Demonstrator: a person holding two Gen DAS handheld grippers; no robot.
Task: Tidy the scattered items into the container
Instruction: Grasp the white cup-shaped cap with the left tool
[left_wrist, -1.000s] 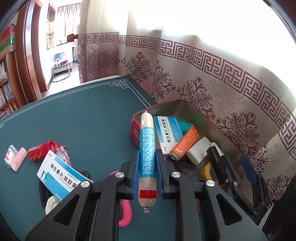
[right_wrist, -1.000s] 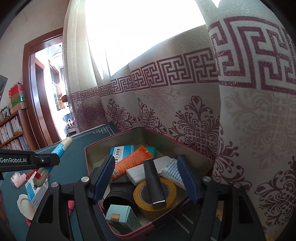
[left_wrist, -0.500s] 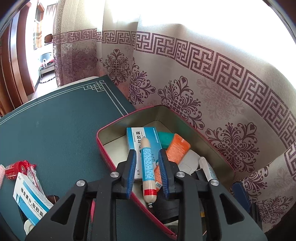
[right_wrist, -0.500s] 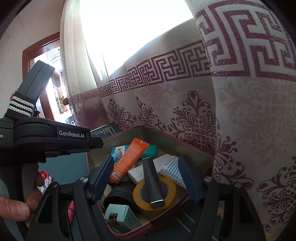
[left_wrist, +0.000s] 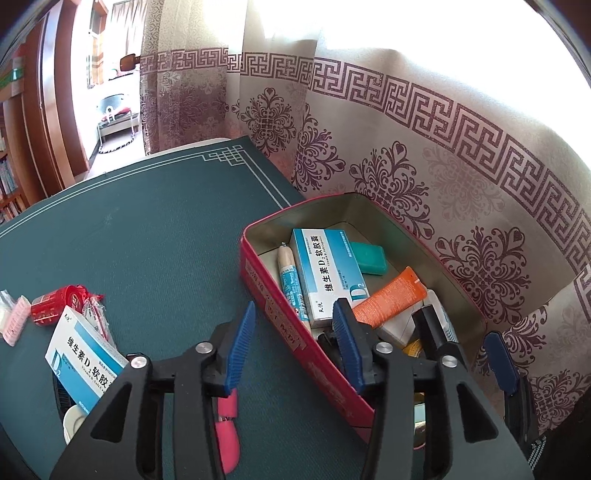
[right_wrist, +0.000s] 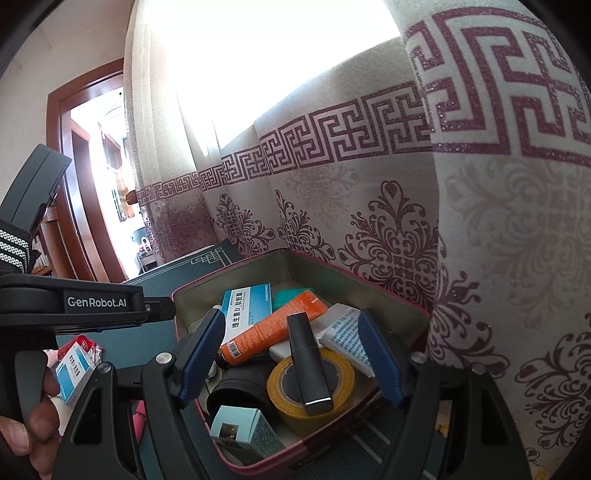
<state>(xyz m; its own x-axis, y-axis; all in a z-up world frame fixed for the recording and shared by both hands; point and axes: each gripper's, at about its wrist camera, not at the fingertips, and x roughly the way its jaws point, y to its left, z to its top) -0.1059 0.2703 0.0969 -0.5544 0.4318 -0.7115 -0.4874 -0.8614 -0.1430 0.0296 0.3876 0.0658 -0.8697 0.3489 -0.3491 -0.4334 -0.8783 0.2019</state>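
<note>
Surface: dark green table mat (left_wrist: 155, 236) with a white border line, patterned curtain behind.

Container: red rectangular metal tin (left_wrist: 295, 332) at the mat's curtain-side edge, already crowded. In it: a tan sausage stick with a blue label (left_wrist: 291, 284) along the wall nearest the open mat, a blue-and-white medicine box (left_wrist: 328, 273), an orange squeeze tube (left_wrist: 391, 299), a yellow tape roll (right_wrist: 310, 384).

Left gripper (left_wrist: 295, 343): jaws opening, straddling that tin wall, nothing between the pads. The sausage lies free.

Right gripper (right_wrist: 291, 358): jaws opening, wide, empty over the tin.

Remaining on the mat, beside your left gripper: a second blue-and-white carton (left_wrist: 85, 354), a small red can (left_wrist: 55, 306), a pink handle (left_wrist: 227, 432).

Handling note: lift your left gripper straight clear of the rim before swinging towards the carton, lest a finger catch the tin.
</note>
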